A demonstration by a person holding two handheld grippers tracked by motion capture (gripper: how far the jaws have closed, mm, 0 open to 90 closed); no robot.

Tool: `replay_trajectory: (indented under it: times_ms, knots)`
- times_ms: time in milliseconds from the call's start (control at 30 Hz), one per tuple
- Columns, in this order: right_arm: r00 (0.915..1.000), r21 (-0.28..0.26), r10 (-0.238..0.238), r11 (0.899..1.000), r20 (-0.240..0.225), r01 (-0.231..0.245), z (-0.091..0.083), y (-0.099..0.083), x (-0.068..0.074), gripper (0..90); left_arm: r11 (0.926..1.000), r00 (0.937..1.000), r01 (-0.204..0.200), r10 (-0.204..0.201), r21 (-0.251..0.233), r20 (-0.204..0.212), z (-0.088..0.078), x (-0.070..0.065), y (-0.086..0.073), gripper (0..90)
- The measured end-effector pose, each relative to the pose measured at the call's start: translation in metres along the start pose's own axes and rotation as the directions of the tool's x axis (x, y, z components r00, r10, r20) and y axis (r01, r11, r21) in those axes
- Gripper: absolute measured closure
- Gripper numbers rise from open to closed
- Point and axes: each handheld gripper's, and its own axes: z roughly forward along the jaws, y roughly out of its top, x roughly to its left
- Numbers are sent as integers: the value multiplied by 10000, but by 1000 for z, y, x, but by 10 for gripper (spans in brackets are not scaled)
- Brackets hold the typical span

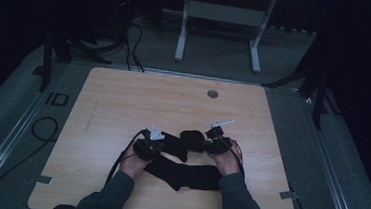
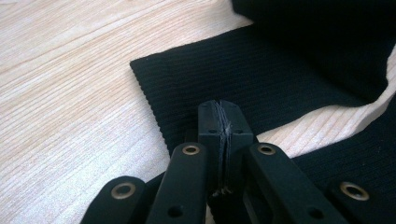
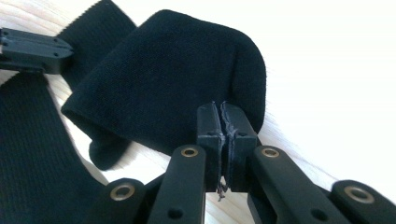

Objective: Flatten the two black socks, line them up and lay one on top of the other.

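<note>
Hidden: where your left gripper (image 2: 219,123) pinches the black sock (image 1: 183,174) is covered by its own pads; the high view is too dark for detail.
Left jaws: clamped on the ribbed cuff.
Right gripper (image 3: 223,126): clamped on the folded sock end, lifted off the table (image 1: 123,99).
Hands: side by side, pointing to 12 o'clock.
Sock: table's 6 o'clock edge.

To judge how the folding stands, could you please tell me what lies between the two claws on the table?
In the high view, black sock fabric spans the gap between the left claw and the right claw, each shut on it.
</note>
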Motion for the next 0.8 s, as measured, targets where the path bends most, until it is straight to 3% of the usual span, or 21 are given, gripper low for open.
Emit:
replay_trajectory:
  times_ms: [233, 533, 800]
  knots:
    - [9999, -382, 105, 9992, 73, -102, -13, -18, -8, 867, 10000, 10000, -19, 19, -20, -16, 0, -1, 0, 890]
    - [9976, -683, 593, 9961, 370, -567, -27, -44, -24, 866, 10000, 10000, -41, 41, -18, -38, 0, -1, 0, 890]
    - [9941, -560, 675, 9964, 843, -629, -30, -54, -34, 865, 9999, 9999, -140, 140, -22, -88, -1, -2, -1, 885]
